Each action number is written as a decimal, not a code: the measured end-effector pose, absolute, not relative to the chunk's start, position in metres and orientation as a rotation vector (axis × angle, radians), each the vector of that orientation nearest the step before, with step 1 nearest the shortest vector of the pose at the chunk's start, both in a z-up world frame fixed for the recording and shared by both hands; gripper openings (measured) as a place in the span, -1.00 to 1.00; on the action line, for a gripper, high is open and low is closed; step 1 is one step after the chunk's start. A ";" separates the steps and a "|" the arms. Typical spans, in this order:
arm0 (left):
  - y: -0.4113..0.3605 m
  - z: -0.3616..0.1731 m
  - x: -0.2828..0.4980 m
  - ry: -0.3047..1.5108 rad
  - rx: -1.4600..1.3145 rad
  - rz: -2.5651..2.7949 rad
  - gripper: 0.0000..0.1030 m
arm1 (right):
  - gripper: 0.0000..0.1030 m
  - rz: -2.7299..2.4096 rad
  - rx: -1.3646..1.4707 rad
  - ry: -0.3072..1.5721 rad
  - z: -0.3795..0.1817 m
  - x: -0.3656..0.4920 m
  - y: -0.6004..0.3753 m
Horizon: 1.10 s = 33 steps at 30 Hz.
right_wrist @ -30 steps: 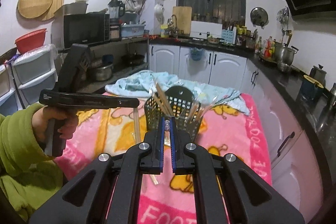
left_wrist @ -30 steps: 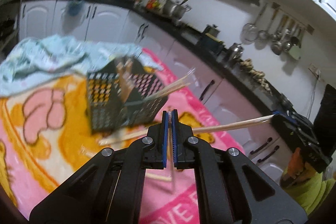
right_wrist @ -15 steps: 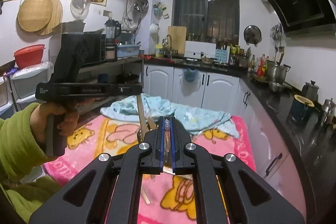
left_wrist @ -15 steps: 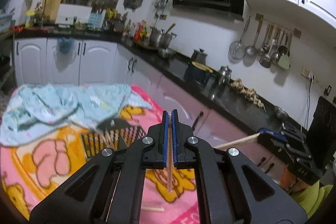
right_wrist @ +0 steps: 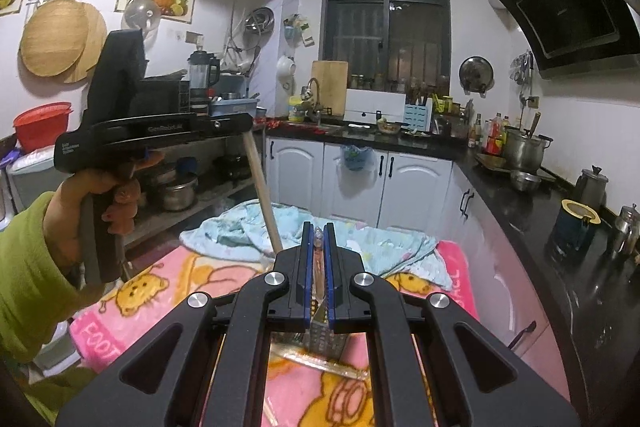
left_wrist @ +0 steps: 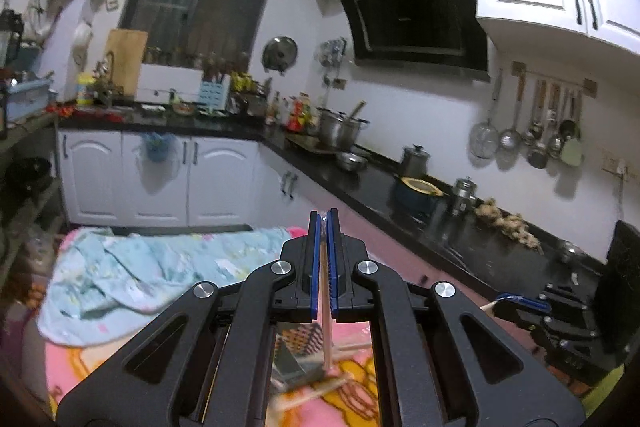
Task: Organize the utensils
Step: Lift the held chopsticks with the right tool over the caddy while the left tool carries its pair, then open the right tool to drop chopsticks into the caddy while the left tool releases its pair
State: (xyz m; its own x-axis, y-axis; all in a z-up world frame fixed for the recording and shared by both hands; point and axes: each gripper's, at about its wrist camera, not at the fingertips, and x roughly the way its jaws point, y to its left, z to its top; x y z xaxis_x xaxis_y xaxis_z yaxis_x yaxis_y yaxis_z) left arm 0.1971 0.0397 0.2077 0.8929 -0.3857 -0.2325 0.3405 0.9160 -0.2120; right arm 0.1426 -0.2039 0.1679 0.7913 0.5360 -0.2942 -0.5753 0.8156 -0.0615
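Note:
My left gripper (left_wrist: 324, 215) is shut on a wooden chopstick (left_wrist: 326, 323) that hangs down from its pads. From the right wrist view that same left gripper (right_wrist: 248, 123) is held high in a hand, its chopstick (right_wrist: 264, 191) slanting down towards the table. My right gripper (right_wrist: 319, 227) is shut on a pale chopstick (right_wrist: 319, 267) seen end-on between the pads. It also shows at the right edge of the left wrist view, right gripper (left_wrist: 516, 301). The black mesh utensil basket (right_wrist: 324, 335) stands low on the pink blanket, mostly hidden behind the gripper frames; basket (left_wrist: 298, 351).
The pink cartoon blanket (right_wrist: 160, 291) covers the table, with a light blue cloth (right_wrist: 240, 231) bunched at its far end. Loose chopsticks (right_wrist: 320, 363) lie beside the basket. A green sleeve (right_wrist: 24, 275) fills the left. Black counters with pots (right_wrist: 524, 147) run along the right.
Both grippers have risen well above the table, each keeping its chopstick. The basket has sunk to the bottom of both views, and the left gripper has tilted up towards the far wall.

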 end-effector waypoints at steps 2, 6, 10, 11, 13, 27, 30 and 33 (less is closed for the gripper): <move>0.044 0.209 0.205 0.275 -0.170 -0.357 -0.98 | -0.90 0.594 -0.153 0.277 0.170 0.151 -0.201; 0.048 0.204 0.222 0.287 -0.188 -0.321 -0.98 | -0.90 0.581 -0.145 0.311 0.168 0.171 -0.196; 0.047 0.194 0.236 0.303 -0.183 -0.293 -0.98 | -0.90 0.568 -0.144 0.347 0.162 0.186 -0.191; 0.046 0.191 0.240 0.307 -0.181 -0.286 -0.98 | -0.90 0.565 -0.142 0.358 0.160 0.190 -0.190; 0.043 0.184 0.244 0.312 -0.170 -0.273 -0.98 | -0.90 0.565 -0.138 0.375 0.157 0.195 -0.188; 0.024 0.136 0.267 0.350 -0.099 -0.227 -0.98 | -0.90 0.557 -0.085 0.479 0.119 0.230 -0.183; 0.025 0.126 0.271 0.367 -0.102 -0.228 -0.97 | -0.90 0.554 -0.074 0.497 0.112 0.235 -0.182; 0.027 0.116 0.275 0.399 -0.118 -0.239 -0.97 | -0.90 0.547 -0.071 0.513 0.105 0.240 -0.180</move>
State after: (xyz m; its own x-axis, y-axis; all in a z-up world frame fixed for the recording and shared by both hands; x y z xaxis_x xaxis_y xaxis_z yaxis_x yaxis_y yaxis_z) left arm 0.2754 0.0267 0.1156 0.8939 -0.2529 -0.3701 0.2067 0.9652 -0.1603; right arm 0.2403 -0.1800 0.1054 0.7319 0.4795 -0.4841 -0.5140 0.8549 0.0696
